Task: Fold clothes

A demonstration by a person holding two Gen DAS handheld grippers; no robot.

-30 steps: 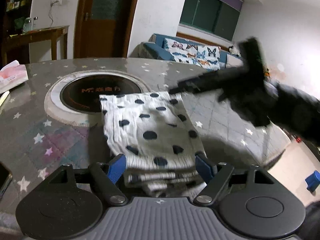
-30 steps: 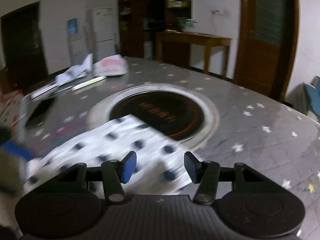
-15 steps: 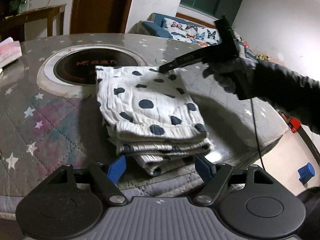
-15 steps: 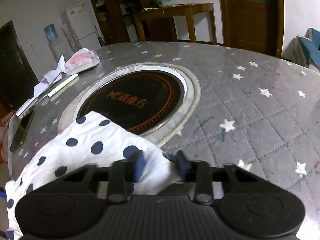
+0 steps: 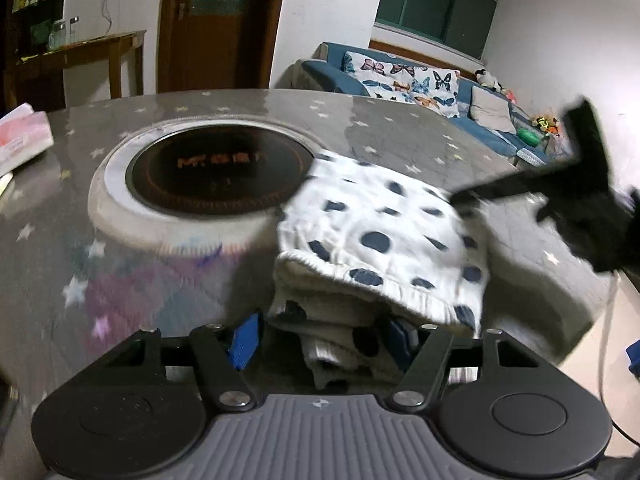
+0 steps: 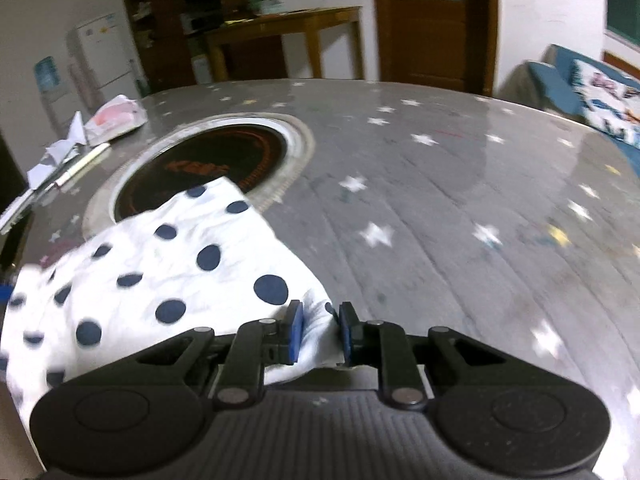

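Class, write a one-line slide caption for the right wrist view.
Right gripper pinching a corner of the spotted cloth on the starry table.

Both wrist views close, angled down over table [image 5: 168, 280]; shared: cloth [image 5: 380, 236], round cooktop [image 6: 208, 168].

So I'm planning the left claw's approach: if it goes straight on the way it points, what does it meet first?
Probably the folded polka-dot garment: its stacked near edge already sits between the closing left claw fingers, though blur hides contact.

garment [image 5: 380, 240] | white, navy dots | folded stack | on table edge
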